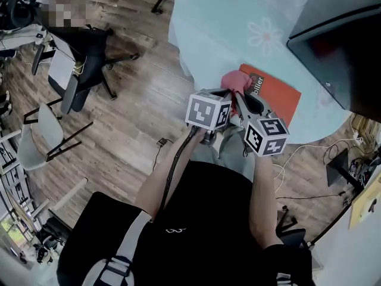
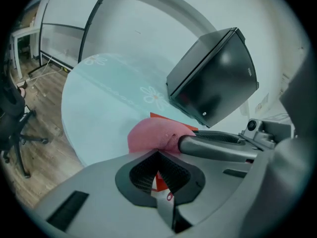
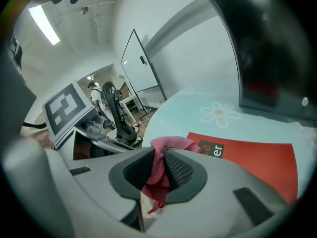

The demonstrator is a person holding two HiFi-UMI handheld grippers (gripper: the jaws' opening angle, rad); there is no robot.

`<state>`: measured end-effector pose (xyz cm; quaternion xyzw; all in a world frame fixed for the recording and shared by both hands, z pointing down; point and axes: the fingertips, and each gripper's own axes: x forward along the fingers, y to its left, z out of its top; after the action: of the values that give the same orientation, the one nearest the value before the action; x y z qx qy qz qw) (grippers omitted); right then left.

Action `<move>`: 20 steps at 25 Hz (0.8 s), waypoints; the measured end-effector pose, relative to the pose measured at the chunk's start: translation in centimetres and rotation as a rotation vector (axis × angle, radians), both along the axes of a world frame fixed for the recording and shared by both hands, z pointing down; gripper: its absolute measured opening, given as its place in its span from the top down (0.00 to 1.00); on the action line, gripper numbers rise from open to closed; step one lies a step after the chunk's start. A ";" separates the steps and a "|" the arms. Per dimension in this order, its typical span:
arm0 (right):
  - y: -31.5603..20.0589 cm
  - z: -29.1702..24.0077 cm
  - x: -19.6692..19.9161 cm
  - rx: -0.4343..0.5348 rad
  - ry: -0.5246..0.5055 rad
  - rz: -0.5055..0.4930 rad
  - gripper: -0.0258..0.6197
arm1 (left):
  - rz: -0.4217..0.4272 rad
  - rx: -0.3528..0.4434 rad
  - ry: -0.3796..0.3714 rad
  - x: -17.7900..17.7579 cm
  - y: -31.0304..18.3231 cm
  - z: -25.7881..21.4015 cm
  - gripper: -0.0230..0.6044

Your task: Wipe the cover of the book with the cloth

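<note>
red book (image 1: 281, 99): lies flat on the table (image 1: 226, 28), close to the rim nearest the person, one corner pointing at that rim.
pale blue table cover: smooth, printed with a white daisy (image 1: 265, 36); a broad bare stretch lies beyond the book and to its left.
rim: the round edge curves past just beside the book's near side; beyond it are wooden floor (image 1: 137, 100) and chairs (image 1: 71, 82), well apart.
black case (image 1: 339, 40): stands on the table to the right of the book, near its far corner but not touching; it closes off that side.
writing: a dark label (image 3: 214, 149) on the cover carries white letters ending in "lier"; the start is hidden by the cloth.
pink cloth (image 3: 171, 144): bunched, pinched between the pads of the right gripper (image 3: 159, 155), a tail hanging back through them; the bunch sits over the book's near-left corner, at the label.
right gripper jaws: clamped on the cloth.
left gripper (image 2: 158, 155): just beside the right one, on its left, tips at the cloth's near side.
left gripper jaws: drawn together, meeting at the tips; a sliver of red shows in the slit behind them, and whether it is gripped cannot be told.
markers: each gripper's cube shows black-and-white squares.
</note>
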<state>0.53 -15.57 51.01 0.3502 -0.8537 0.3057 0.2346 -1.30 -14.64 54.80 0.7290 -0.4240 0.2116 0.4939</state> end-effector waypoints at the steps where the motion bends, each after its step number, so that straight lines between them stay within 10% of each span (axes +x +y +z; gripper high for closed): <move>1: 0.2 0.5 -0.1 -0.012 0.002 0.003 0.86 | 0.008 -0.018 0.005 0.1 0.3 0.5 0.94; 20: 0.0 2.0 4.3 -0.057 -0.018 0.118 0.86 | 0.088 -0.044 -0.023 3.9 -0.2 1.6 0.94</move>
<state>4.83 -15.58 53.01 0.3904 -0.8246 0.3464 0.2182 2.62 -14.82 56.45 0.7334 -0.3927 0.2508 0.4950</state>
